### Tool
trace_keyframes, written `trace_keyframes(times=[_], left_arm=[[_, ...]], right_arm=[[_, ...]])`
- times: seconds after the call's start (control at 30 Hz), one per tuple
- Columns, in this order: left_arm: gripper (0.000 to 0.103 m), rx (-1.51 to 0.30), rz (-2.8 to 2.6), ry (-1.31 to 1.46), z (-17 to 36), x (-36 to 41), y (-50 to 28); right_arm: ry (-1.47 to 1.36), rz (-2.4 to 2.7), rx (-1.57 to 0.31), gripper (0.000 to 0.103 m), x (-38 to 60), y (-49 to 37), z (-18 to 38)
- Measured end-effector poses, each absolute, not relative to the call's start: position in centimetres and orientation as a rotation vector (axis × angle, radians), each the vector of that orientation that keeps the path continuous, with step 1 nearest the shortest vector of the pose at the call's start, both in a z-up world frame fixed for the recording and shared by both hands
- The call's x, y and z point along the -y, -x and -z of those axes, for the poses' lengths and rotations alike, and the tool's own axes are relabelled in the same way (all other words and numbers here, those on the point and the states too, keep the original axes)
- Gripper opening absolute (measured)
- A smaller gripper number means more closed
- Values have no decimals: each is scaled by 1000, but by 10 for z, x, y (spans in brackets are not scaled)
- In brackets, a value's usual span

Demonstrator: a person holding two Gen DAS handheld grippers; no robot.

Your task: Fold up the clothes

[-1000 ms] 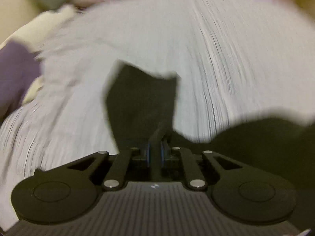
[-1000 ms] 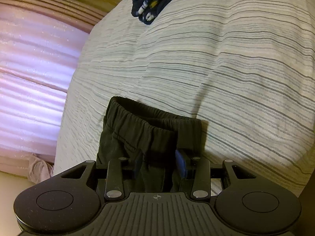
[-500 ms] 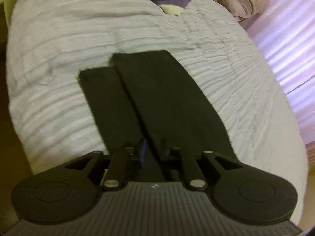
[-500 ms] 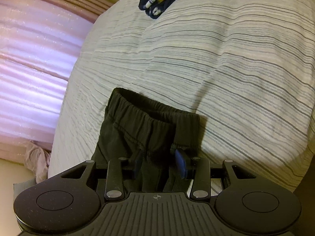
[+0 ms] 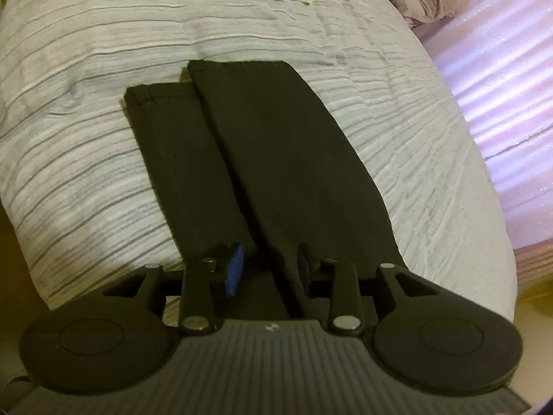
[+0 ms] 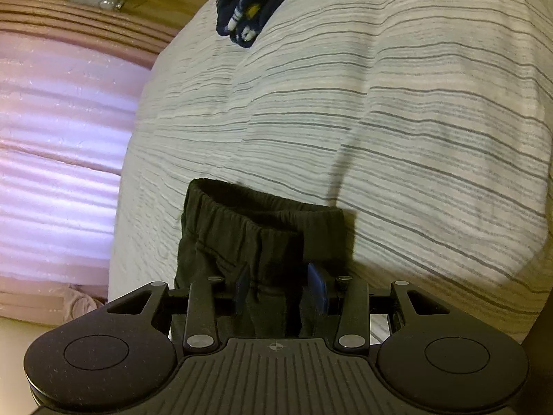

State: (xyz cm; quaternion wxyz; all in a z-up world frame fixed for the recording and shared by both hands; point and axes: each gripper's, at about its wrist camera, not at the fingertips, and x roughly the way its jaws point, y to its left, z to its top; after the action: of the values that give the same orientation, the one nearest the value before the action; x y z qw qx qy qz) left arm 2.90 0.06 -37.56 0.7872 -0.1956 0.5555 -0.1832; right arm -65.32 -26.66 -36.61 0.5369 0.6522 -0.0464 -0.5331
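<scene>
Black trousers [image 5: 262, 159] lie flat on striped bedspread [image 5: 86, 110], legs side by side, right leg overlapping left. Vs 1 s ago: left view was blurred w/ fabric lifted; now sharp, legs laid out. Left gripper [image 5: 268, 266] jaws have just been opening; now apart, blue pads clear of cloth, trouser edge between them. Right gripper [image 6: 280, 288]: no change, jaws partly apart over waistband [image 6: 262, 214]; cannot tell if pads press fabric. Patterned navy garment [image 6: 255, 3] at far end of bed. No legible brand/writing seen.
</scene>
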Motion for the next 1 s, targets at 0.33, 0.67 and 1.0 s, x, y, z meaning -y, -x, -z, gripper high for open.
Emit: trace_keyframes(times=[0.33,0.67,1.0], left_arm=[[39,-1214,411,581,402,-2,-41],[1,-1095,510,632,381,-12,-49],[2,-1129,515,503,378,-39,-17]], right_arm=[[-1550,1231,171,41,266,646,373],[-1340,1343,26,0,275,637,341],[-1404,1277,29,7,259,676,324]])
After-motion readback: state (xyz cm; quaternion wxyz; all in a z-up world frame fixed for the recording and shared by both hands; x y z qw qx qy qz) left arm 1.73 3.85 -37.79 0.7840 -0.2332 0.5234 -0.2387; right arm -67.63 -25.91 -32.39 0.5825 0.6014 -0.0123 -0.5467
